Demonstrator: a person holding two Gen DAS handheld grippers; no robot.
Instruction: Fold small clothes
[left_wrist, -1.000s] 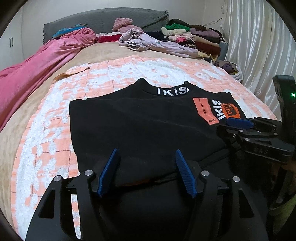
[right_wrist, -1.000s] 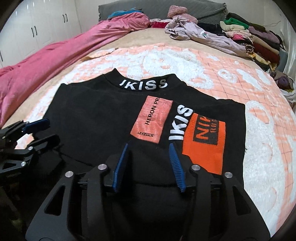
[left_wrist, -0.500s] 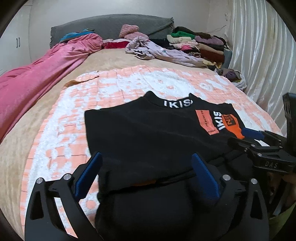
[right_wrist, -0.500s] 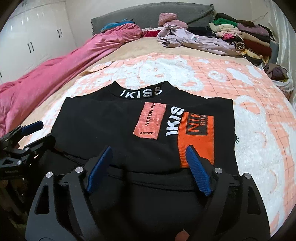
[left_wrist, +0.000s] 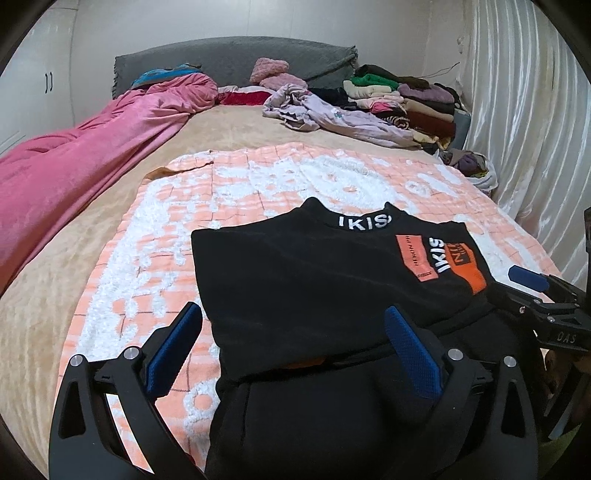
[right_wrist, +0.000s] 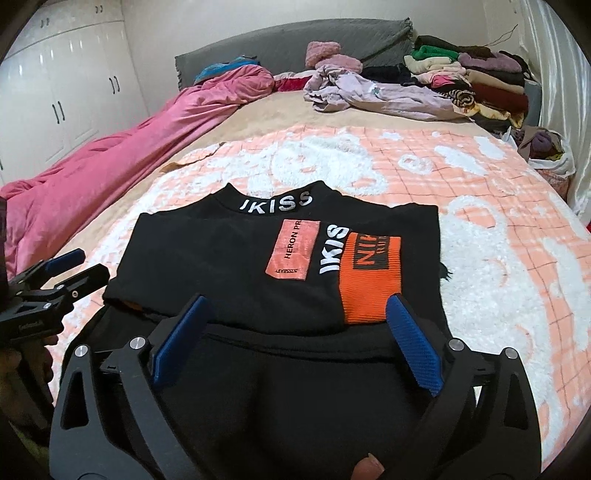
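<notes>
A black top (left_wrist: 314, 266) with white "IKISS" lettering on its collar and orange patches lies folded on a peach and white blanket (left_wrist: 258, 184). Its lower part is doubled up toward the collar. My left gripper (left_wrist: 291, 310) hangs open above the near left edge of the fold, blue pads clear of the cloth. Above the near right part of the black top (right_wrist: 207, 258) my right gripper (right_wrist: 298, 298) has its jaws opening wide, with only the flat cloth below them. Each gripper shows at the edge of the other's view: the right gripper (left_wrist: 528, 280), the left gripper (right_wrist: 74, 266).
The blanket (right_wrist: 480, 221) covers a bed. A pink duvet (left_wrist: 92, 155) runs along the left side. A lilac garment (left_wrist: 332, 118) and a pile of folded clothes (left_wrist: 406, 107) lie by the grey headboard. A curtain (left_wrist: 524, 110) hangs on the right, white wardrobes (right_wrist: 55, 92) on the left.
Both grippers' jaws have spread from partly closed to wide. Both have drawn back from the top and risen a little. The top lies as before.
</notes>
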